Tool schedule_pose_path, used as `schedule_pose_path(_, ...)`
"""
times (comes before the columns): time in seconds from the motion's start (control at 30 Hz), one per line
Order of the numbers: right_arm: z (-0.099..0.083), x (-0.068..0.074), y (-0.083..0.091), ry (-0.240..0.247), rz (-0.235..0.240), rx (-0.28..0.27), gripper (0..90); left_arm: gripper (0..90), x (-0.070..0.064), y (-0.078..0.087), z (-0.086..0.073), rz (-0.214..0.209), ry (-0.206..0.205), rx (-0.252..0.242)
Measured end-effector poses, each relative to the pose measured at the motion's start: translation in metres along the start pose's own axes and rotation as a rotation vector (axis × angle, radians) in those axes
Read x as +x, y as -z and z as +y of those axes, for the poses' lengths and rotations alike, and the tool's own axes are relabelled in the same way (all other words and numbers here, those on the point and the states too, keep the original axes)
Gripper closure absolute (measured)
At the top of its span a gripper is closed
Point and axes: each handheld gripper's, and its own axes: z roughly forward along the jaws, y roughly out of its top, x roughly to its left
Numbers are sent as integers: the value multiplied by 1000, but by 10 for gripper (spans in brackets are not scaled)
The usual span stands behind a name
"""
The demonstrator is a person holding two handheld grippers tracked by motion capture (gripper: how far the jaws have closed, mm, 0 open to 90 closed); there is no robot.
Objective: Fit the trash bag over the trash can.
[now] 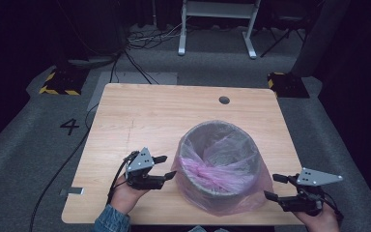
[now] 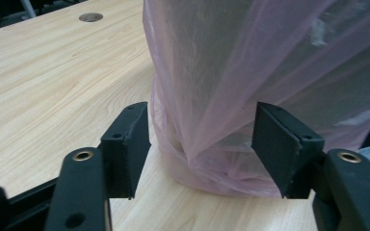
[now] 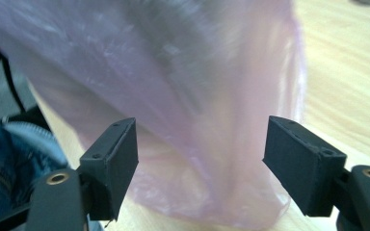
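Bin (image 1: 221, 159), lined with a pink bag (image 1: 251, 195), stands at the near middle of the desk (image 1: 145, 111) in the high view, the left hand-held gripper (image 1: 168, 168) just beside it, the right hand-held gripper (image 1: 274, 186) near its other side. Left gripper view: jaws spread, the bag's skirt (image 2: 212, 144) between them. Right gripper view: jaws spread before the bag (image 3: 197, 159).

A wooden table (image 1: 140, 116) carries a pink-bagged bin (image 1: 220, 162).
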Motion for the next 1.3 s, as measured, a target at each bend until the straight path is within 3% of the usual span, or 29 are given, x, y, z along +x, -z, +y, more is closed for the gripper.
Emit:
schedule_pose_path(0.13, 18, 0, -4, 50, 57, -50, 272, 417, 1, -6, 13, -6, 5, 11)
schedule_pose_path(0.17, 25, 1, -10, 67, 92, -54, 311, 490, 1, -6, 16, -26, 3, 13)
schedule_pose_path(0.27, 40, 2, -22, 133, 177, -13, 698, 721, -1, -7, 22, -28, -15, 22)
schedule_pose_path(0.33, 45, 0, -28, 145, 158, 19, 887, 829, -2, -7, 26, -27, -20, 14)
schedule_pose_path(0.5, 43, -20, -38, 34, 119, 35, 900, 893, -7, -8, 31, -10, -73, 11)
schedule_pose_path(0.57, 37, -29, -52, -4, 96, 89, 900, 894, -9, -10, 31, -11, -74, 15)
schedule_pose_path(0.67, 29, -37, -71, -17, 81, 159, 900, 895, -9, -14, 31, -6, -87, 39)
schedule_pose_path(0.87, 16, -46, -81, -61, 85, 227, 900, 896, 2, -24, 20, -45, -42, 88)
schedule_pose_path(1.0, 5, -46, -77, -95, 118, 258, 900, 896, 0, -26, 8, -60, -55, 153)
schedule_pose_path(1.2, -6, -29, -62, -65, 138, 263, 900, 896, -5, -35, -11, -94, -56, 254)
schedule_pose_path(1.3, -9, -26, -59, -62, 118, 302, 900, 895, -4, -35, -13, -77, -50, 251)
